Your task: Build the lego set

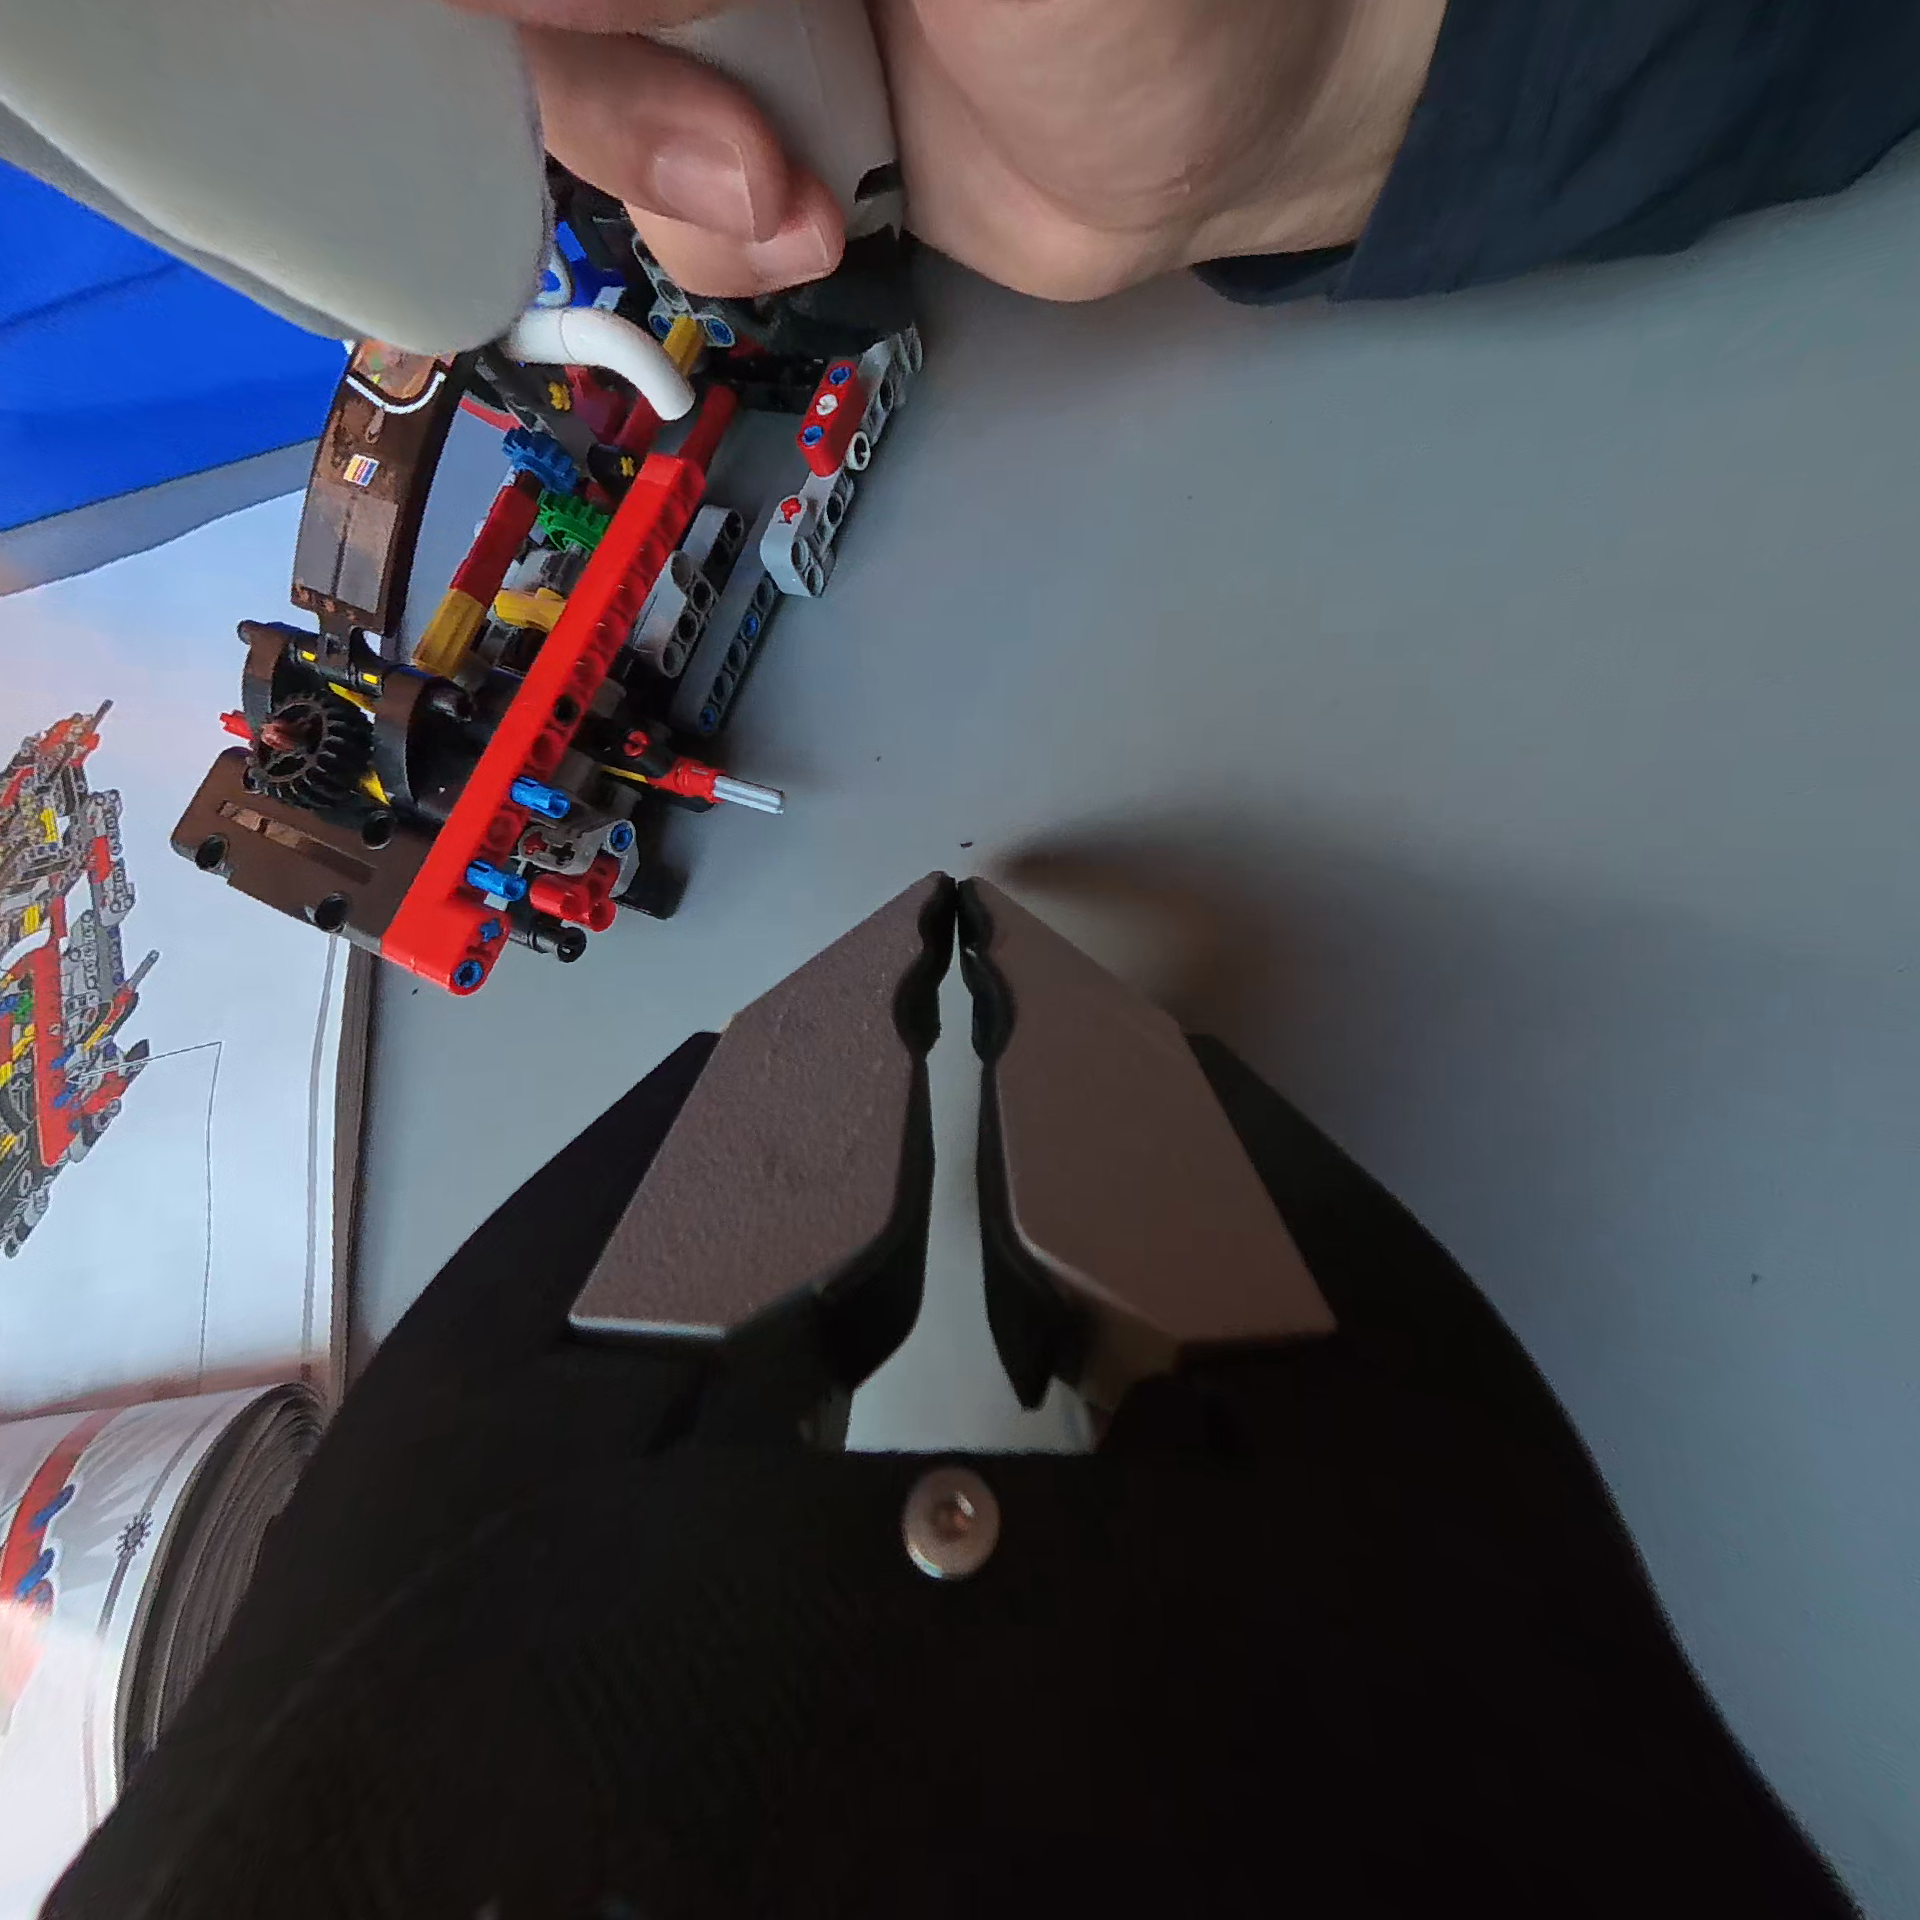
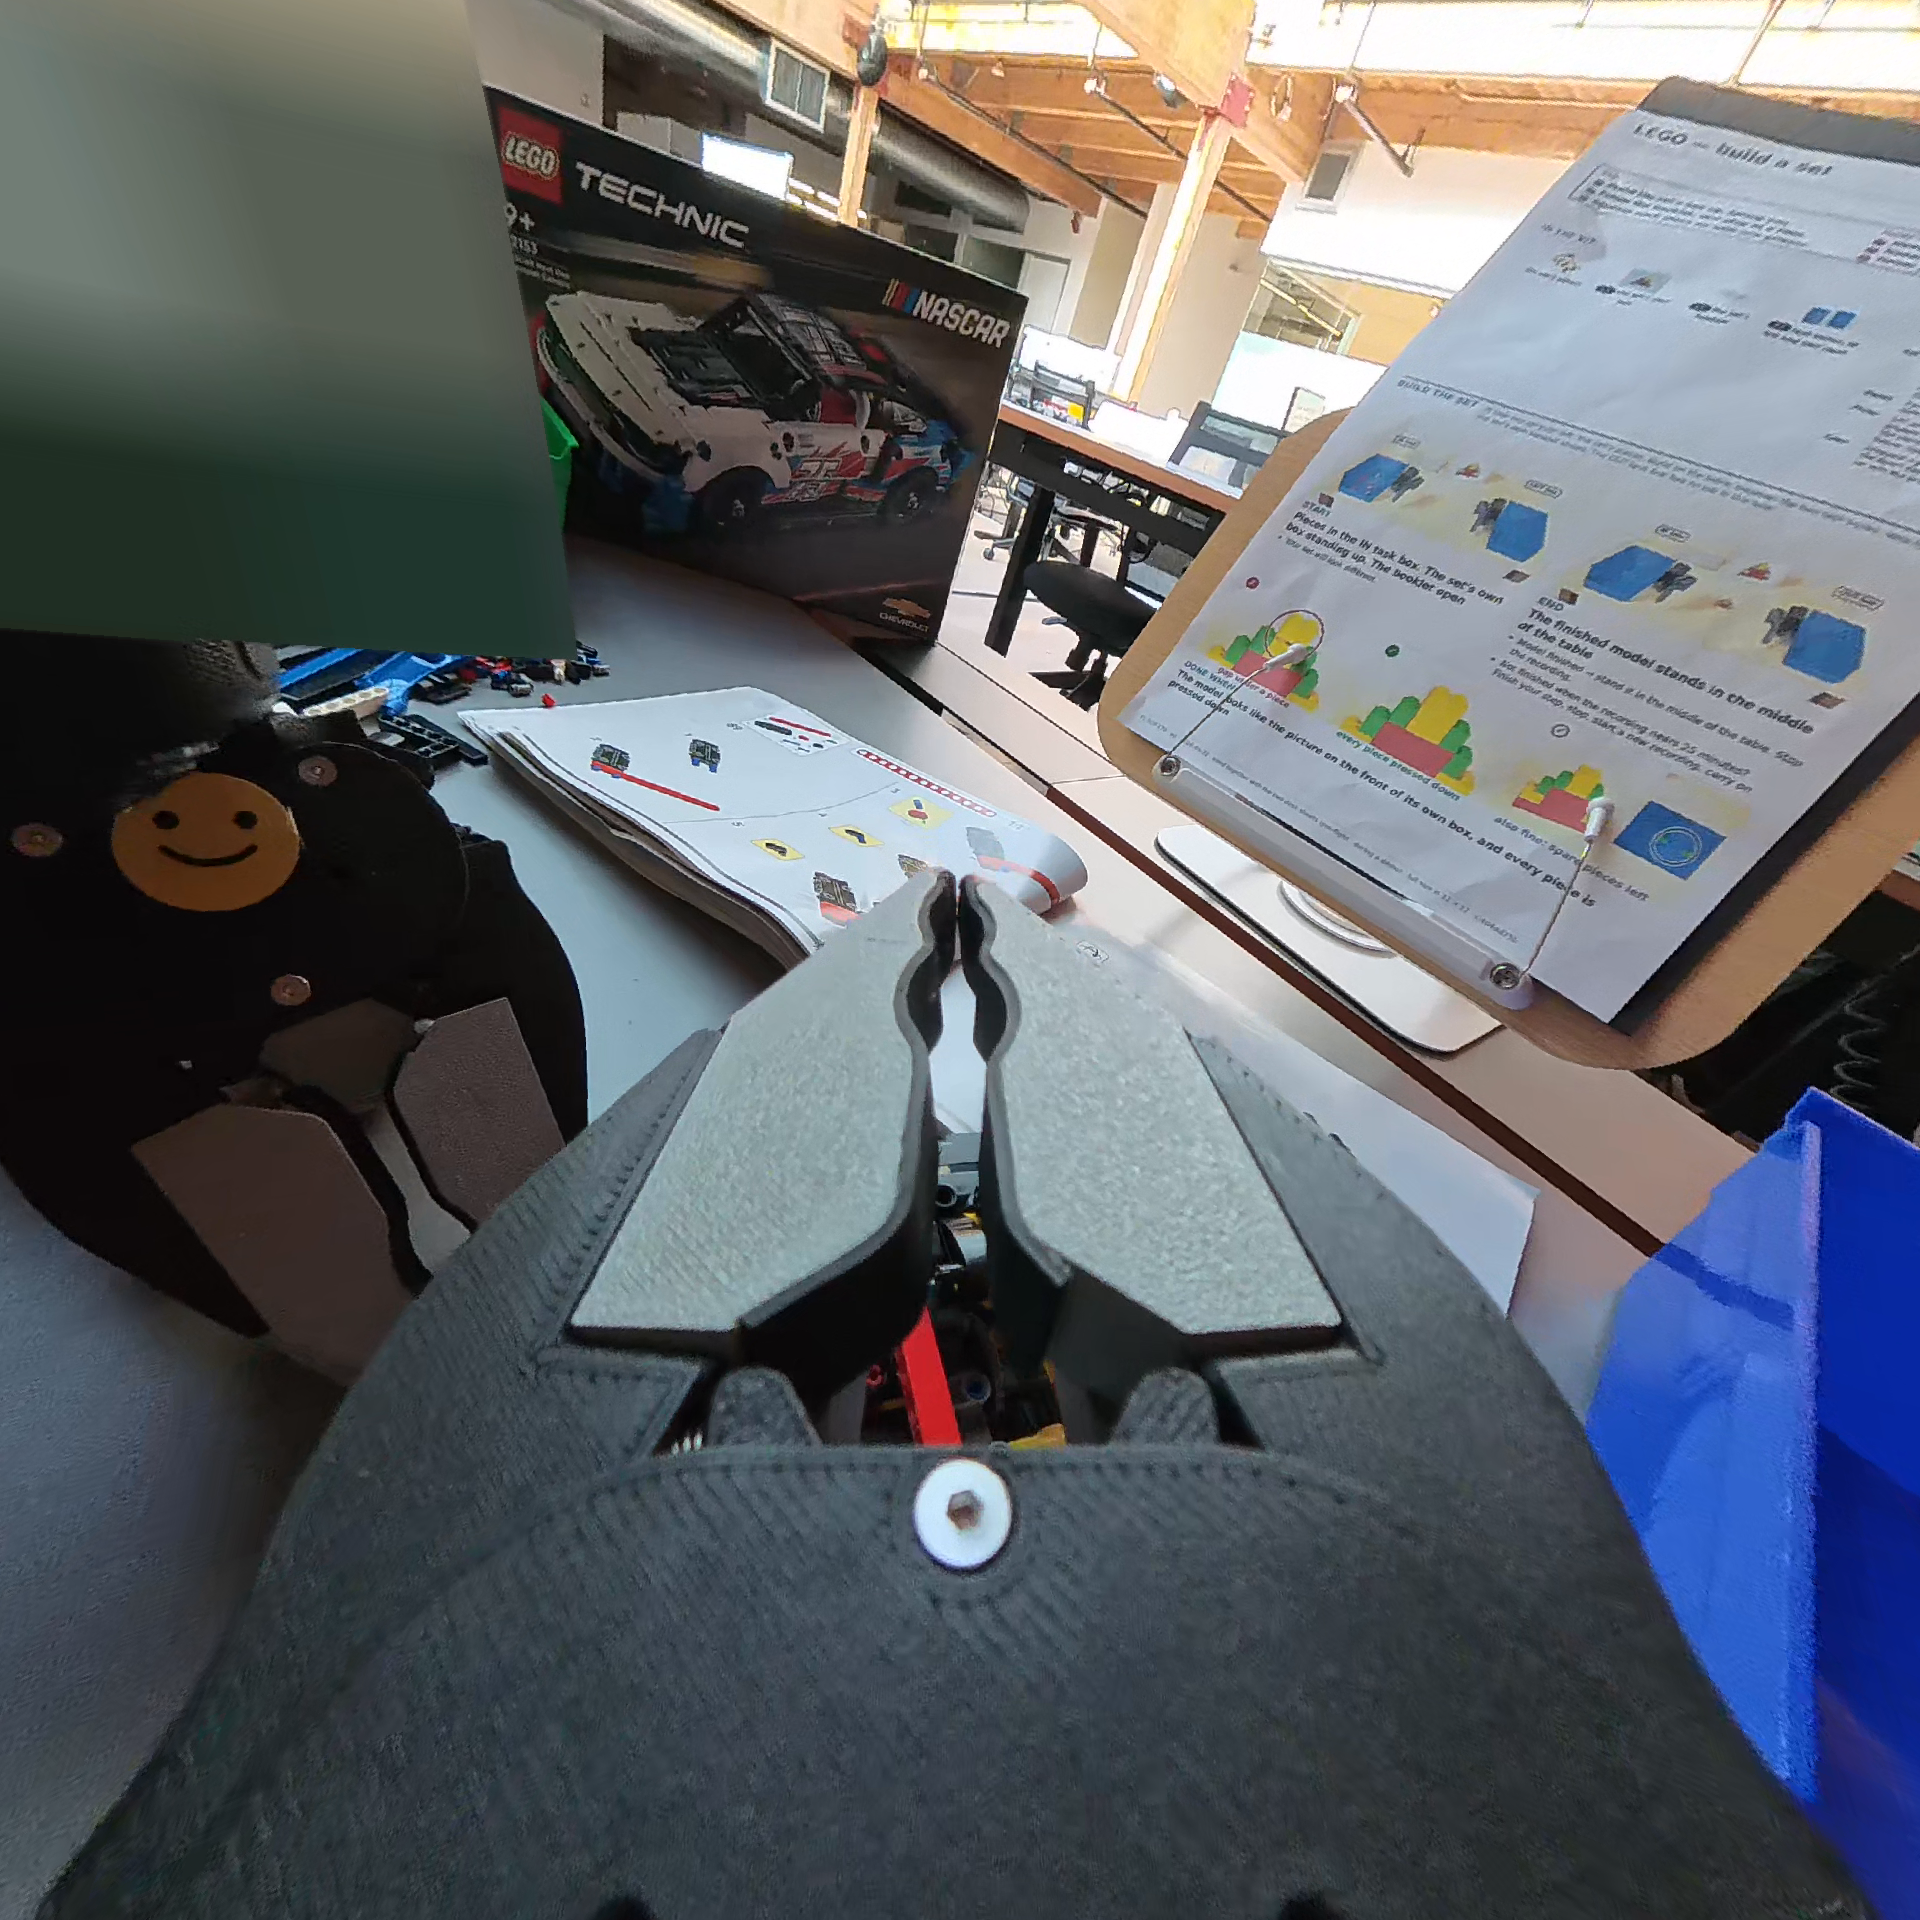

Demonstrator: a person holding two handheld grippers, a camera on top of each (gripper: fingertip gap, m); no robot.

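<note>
My left gripper (image 1: 956, 883) is shut with nothing between its pads, and hovers over the bare grey table (image 1: 1351, 727). A partly built brick model (image 1: 540, 686) with a long red beam stands to its left, apart from the fingertips. A hand (image 1: 987, 135) at the top holds the other gripper's grey body (image 1: 291, 177) over the model's far end. My right gripper (image 2: 958, 883) is shut with nothing between its pads, above the model, whose red beam (image 2: 925, 1382) shows under the fingers. The left gripper (image 2: 395, 1132), with a yellow smiley disc, also shows in the right wrist view.
An open instruction booklet (image 2: 727, 800) lies on the table beyond the right fingertips and also shows in the left wrist view (image 1: 135, 1039). The set's box (image 2: 769, 384) stands behind it. Loose pieces (image 2: 436, 696) lie at the left. A printed sheet on a stand (image 2: 1558, 582) and a blue bin (image 2: 1766, 1455) are at the right.
</note>
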